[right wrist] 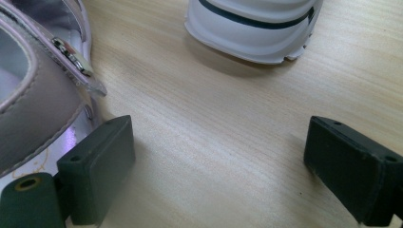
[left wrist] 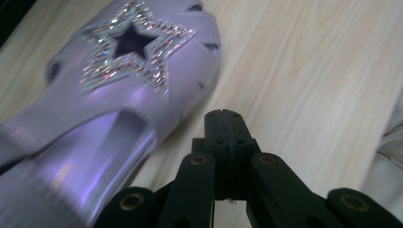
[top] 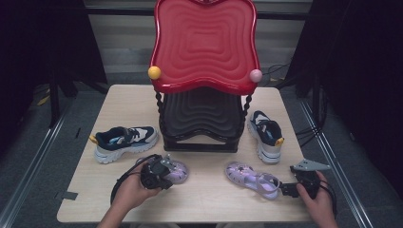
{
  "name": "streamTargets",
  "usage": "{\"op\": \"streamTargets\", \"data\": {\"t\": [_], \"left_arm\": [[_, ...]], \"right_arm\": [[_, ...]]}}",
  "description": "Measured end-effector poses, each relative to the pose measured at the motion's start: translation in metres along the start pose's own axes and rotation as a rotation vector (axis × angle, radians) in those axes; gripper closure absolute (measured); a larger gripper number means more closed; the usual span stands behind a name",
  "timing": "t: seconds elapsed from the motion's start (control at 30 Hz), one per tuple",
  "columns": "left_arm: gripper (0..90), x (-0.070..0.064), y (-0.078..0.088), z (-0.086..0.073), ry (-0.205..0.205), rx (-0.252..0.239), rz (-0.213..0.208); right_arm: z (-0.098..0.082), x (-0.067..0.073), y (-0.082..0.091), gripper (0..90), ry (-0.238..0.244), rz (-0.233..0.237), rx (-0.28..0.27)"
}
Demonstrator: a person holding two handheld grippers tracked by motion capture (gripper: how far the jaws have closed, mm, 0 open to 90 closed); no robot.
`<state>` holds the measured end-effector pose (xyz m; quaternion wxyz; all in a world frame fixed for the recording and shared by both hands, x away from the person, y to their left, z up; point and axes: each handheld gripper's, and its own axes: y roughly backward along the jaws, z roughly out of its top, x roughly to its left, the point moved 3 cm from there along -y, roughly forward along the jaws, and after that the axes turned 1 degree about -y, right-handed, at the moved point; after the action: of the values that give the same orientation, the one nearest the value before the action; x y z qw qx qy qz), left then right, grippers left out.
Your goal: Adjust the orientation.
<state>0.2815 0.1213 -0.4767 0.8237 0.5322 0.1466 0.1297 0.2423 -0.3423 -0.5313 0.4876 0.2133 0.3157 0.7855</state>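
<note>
Resting on the table (top: pixel 204 199), two lilac sandals, each near one hand-held gripper. Left sandal (top: pixel 175 171) lying near the front edge, glitter star on its toe seen close in the left gripper view (left wrist: pixel 133 52). Left hand-held gripper (top: pixel 167 172) hovering right over that sandal in the high view, jaws clenched together on nothing in the left gripper view (left wrist: pixel 223 118), tips just beside the sandal's side, above bare wood. Right sandal (top: pixel 252 178) lying right of centre, heel toward the right hand-held gripper (top: pixel 284 189). Right hand-held gripper released, jaws standing wide apart in the right gripper view (right wrist: pixel 218 161), one pad just beside the sandal's buckled heel strap (right wrist: pixel 43 90), bare wood between the pads. Left sneaker (top: pixel 124 141) and right sneaker (top: pixel 266 135) standing either side of a red and black two-tier rack (top: pixel 204 52) at the back.
</note>
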Motion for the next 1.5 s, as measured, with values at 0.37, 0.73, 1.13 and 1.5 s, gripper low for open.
{"op": "streamTargets", "data": {"t": [0.37,0.73,1.13,1.5], "left_arm": [[90.0,0.016,0.044,-0.026,0.041,0.011,0.054],[90.0,0.043,0.071,-0.009,0.053,-0.001,0.138],[90.0,0.062,0.041,-0.022,0.051,0.101,0.157],[90.0,0.043,0.035,-0.028,0.084,0.134,0.096]], "right_arm": [[0.0,0.0,0.0,8.8,-0.002,-0.001,0.001],[0.0,0.0,0.0,8.8,-0.002,-0.001,0.001],[0.0,0.0,0.0,8.8,-0.002,-0.001,0.001],[0.0,0.0,0.0,8.8,-0.001,-0.001,0.001]]}}
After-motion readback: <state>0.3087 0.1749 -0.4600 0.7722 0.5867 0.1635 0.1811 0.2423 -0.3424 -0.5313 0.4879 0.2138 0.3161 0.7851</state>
